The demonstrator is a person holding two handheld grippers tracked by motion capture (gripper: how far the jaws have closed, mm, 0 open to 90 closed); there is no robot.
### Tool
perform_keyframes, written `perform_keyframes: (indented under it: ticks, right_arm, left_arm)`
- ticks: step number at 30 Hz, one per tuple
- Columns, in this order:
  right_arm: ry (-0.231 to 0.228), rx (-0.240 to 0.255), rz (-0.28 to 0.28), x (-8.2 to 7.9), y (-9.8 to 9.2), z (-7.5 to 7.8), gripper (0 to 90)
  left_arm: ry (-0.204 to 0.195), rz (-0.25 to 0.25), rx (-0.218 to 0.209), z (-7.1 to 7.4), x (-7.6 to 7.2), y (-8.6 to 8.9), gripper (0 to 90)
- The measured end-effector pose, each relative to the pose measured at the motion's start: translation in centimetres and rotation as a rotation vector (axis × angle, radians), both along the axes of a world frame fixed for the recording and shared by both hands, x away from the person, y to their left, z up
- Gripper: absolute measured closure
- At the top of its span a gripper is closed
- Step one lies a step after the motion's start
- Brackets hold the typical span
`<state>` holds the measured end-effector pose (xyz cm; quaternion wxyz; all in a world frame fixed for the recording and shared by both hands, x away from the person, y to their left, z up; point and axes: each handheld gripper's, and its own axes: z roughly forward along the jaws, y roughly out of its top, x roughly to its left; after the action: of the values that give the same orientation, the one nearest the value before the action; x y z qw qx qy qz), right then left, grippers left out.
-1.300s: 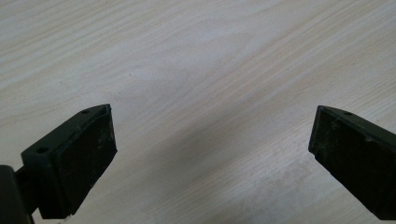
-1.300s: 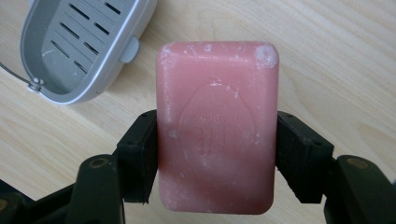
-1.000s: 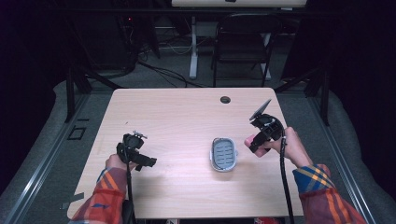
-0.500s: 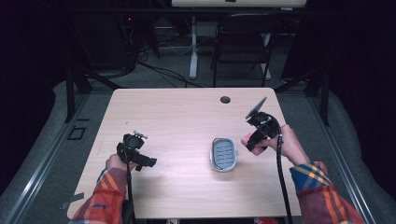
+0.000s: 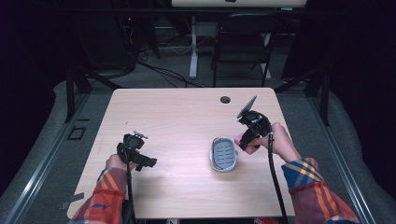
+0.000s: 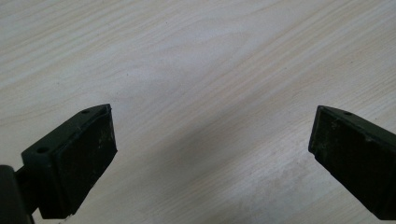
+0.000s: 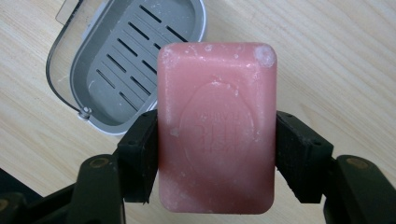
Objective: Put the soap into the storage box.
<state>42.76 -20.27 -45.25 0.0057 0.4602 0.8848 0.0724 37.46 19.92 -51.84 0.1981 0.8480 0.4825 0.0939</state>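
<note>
The right tongs [image 7: 217, 149] grip the pink soap [image 7: 216, 126] by its sides above the dish [image 7: 126, 60]; I'd lower it level, then release. The left tongs [image 6: 210, 154] sit open, empty.

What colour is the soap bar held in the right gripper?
Pink, with whitish residue; the soap bar shows best in the right gripper view.

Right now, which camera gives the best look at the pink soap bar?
The right gripper view: the pink soap bar sits large and close, clamped between the right gripper jaws, above the grey soap dish. The high view gives only a small pink patch at the person's right hand. The left gripper view looks at bare table.
</note>
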Motion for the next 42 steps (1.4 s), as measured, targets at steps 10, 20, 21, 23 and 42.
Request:
perform_keyframes:
  ticks: [10,20,21,23,42]
  right_arm:
    - [0.007,-0.016,0.009,0.5,1.7,-1.1,37.0]
    - [0.017,-0.047,0.026,1.1,3.6,-2.1,37.0]
    - [0.014,-0.049,0.027,1.2,3.9,-2.1,37.0]
    - [0.029,-0.071,0.044,1.3,4.3,-2.1,37.0]
    - [0.010,-0.092,0.015,1.0,7.5,-3.7,36.9]
  left_arm:
    - [0.001,-0.002,-0.003,0.0,0.0,0.0,0.7]
    - [0.001,-0.003,-0.004,0.0,0.0,0.1,0.7]
    - [0.001,-0.003,-0.004,0.0,0.0,0.1,0.7]
    - [0.001,-0.003,-0.005,0.0,0.0,0.1,0.7]
    - [0.000,-0.006,-0.005,0.0,0.0,0.1,0.8]
